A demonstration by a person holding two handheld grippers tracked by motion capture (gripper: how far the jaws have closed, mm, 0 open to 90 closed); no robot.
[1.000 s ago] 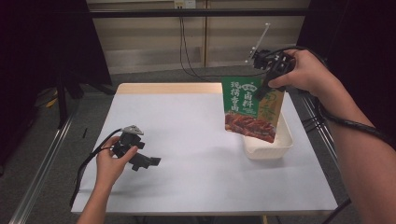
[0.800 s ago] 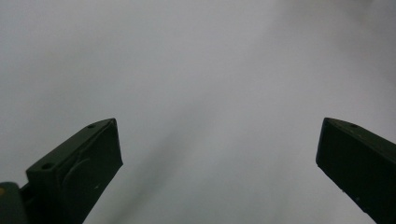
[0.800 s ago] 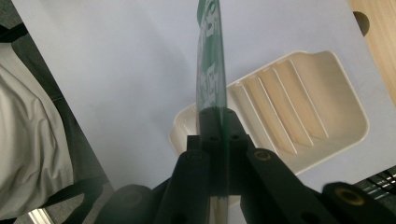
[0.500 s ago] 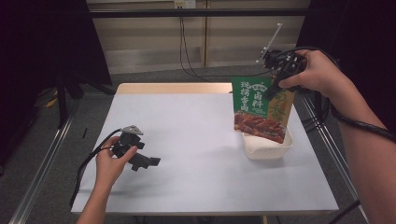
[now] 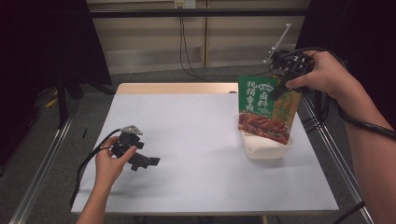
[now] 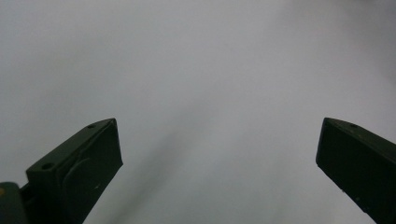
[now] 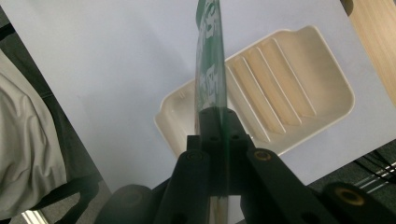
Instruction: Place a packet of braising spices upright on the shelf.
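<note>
Right claw (image 5: 280,88) of mine pinches the flat green printed snack pouch (image 5: 267,109) by its top, ribbed cream plastic tray (image 7: 280,88) directly below; left claw (image 5: 148,162) spread.

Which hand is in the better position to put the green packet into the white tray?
Right. The right gripper is shut on the top edge of the green packet, which hangs over the white tray. The left gripper is open, near the table's opposite side.
</note>
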